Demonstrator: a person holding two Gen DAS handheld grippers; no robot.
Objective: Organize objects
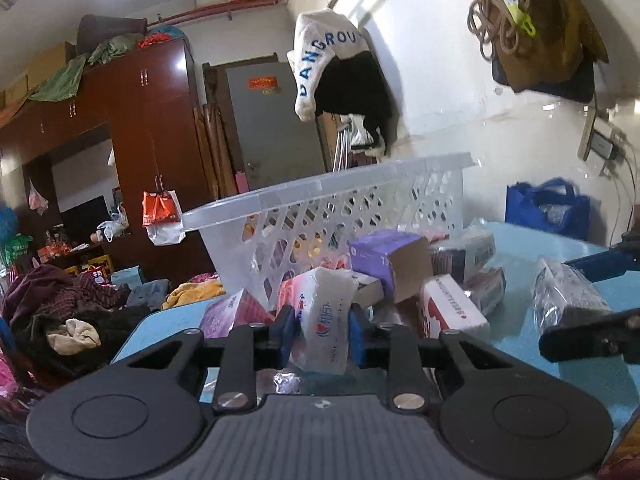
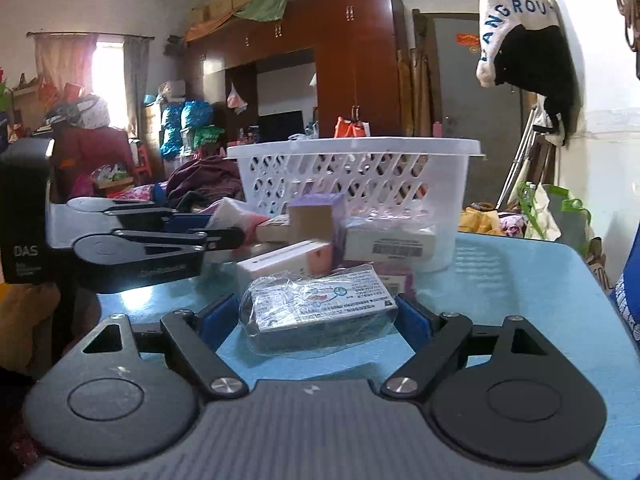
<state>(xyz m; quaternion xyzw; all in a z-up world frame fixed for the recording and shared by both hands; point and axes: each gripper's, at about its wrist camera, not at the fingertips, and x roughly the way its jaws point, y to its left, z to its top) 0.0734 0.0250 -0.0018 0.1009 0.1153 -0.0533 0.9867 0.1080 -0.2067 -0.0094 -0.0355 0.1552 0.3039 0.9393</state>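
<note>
The left gripper has its jaws clamped on a soft tissue pack at the counter's left edge. The right gripper's jaws flank a plastic-wrapped box, contact unclear, before the white basket.

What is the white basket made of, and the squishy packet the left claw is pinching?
The white basket looks like moulded plastic: smooth, slightly see-through, with rows of cut-out holes. The tissue packet between the left gripper pads seems to be soft paper tissues in thin glossy plastic film, since it creases and shines.
</note>
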